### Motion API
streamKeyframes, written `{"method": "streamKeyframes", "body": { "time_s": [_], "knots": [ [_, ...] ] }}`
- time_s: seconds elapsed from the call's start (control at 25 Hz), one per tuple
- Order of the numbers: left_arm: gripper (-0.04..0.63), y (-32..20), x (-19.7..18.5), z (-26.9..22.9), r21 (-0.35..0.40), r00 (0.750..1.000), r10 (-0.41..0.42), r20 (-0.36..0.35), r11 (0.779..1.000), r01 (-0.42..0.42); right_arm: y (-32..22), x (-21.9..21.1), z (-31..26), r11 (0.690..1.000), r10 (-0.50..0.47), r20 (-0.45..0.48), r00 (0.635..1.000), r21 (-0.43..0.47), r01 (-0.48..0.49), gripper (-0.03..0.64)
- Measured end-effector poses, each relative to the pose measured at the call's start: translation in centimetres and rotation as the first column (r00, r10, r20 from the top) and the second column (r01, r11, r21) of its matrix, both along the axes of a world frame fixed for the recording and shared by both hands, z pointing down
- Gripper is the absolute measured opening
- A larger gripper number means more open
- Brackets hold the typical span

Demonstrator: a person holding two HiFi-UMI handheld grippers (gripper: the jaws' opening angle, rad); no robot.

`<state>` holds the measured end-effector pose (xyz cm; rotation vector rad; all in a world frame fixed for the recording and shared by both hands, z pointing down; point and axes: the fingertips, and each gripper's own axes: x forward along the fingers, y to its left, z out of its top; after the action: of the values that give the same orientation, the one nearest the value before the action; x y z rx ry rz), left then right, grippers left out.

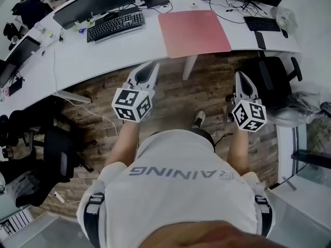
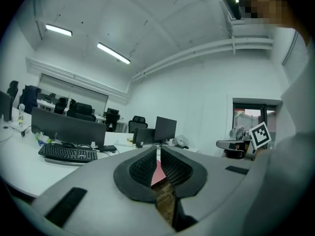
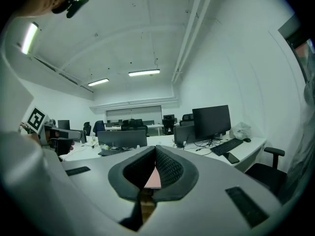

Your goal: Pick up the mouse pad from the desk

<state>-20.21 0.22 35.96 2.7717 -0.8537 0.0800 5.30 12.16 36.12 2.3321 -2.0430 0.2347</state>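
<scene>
1. While both pairs of jaws are pressed together on nothing, the left gripper [image 1: 149, 68] and right gripper [image 1: 242, 80] hang short of the white curved desk [image 1: 98, 56].
2. At that desk's near edge lies the flat pink rectangular mouse pad [image 1: 194, 32], untouched.
3. Reaching, gripping and lifting are all left to do, I judge.

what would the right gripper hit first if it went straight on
Likely the pink mouse pad at the desk edge: seen from the right gripper, it sits in line between the shut jaws. Depth unclear.
</scene>
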Motion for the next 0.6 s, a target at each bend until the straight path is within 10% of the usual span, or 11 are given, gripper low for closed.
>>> {"method": "streamKeyframes", "body": {
  "time_s": [0.6],
  "knots": [
    [0.051, -7.0, 14.1, -0.8, 0.022, 0.985, -0.169, 0.014, 0.985, 0.169, -8.7, 16.7, 1.9, 0.996, -0.083, 0.082, 0.993, -0.018, 0.085, 0.023]
  ]
}}
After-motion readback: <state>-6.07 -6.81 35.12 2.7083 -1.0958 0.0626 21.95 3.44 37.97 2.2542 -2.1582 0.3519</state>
